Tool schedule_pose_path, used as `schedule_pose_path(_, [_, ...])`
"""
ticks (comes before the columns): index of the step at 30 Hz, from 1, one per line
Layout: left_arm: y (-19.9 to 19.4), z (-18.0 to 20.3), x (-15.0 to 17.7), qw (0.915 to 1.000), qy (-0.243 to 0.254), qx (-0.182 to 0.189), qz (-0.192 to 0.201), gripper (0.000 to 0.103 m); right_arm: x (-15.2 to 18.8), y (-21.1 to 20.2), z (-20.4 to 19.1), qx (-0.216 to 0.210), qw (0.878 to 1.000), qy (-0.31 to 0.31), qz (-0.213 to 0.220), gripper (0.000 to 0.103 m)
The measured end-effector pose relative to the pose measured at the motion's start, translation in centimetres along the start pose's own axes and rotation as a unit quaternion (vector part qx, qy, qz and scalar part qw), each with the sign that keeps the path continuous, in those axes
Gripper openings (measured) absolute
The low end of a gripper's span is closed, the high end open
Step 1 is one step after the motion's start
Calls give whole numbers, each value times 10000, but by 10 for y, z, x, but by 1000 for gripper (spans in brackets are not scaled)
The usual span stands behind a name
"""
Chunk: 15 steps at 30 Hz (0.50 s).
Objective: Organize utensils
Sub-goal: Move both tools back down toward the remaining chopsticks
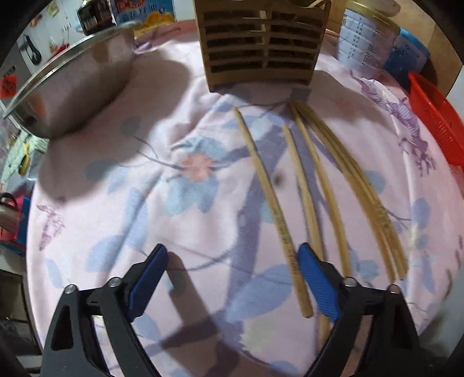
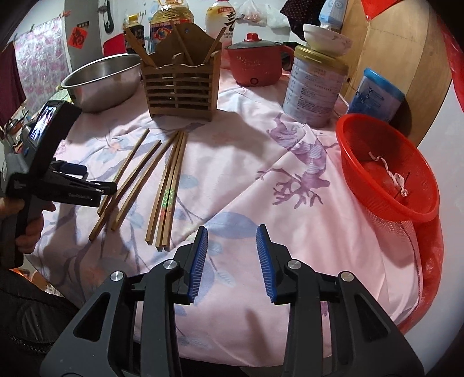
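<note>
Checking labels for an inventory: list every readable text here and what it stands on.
Nothing can be quoted with confidence.
Tin can: printed lines, too small to read.
White bottle: large black characters, blurred.
Oil bottle: label blurred.
Red wall sign: one dark character, blurred.
Chopsticks: printing along the shaft, blurred.

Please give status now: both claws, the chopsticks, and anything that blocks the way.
Left claw open, low over the leftmost chopstick. Right claw open, empty. Six chopsticks lie loose before the wooden holder. Path clear.
</note>
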<state>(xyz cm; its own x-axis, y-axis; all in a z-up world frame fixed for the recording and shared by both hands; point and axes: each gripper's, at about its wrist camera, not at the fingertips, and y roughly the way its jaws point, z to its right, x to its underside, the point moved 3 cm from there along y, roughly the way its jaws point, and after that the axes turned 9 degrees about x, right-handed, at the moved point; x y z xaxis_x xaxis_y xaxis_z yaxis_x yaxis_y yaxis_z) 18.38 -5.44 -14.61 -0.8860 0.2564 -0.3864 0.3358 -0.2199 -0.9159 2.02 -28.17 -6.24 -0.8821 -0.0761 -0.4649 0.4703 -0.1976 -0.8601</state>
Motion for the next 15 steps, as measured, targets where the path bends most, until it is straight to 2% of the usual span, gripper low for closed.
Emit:
schedule_pose_path(3, [-4, -16, 4, 9998, -179, -123, 17, 93, -4, 3, -3, -154, 9999, 27, 11, 36])
schedule_pose_path(9, [-21, -65, 28, 9971, -698, -271, -101, 93, -3, 21, -19, -954, 9953, 174, -81, 36])
schedule_pose_path(13, [-29, -79, 41, 9966, -721, -381, -145, 93, 10, 31, -38, -1262, 9917, -75, -215, 35])
schedule_pose_path(15, [-31, -80, 45, 9969, -628, -446, -159, 93, 18, 35, -46, -1274, 9913, -228, -236, 32])
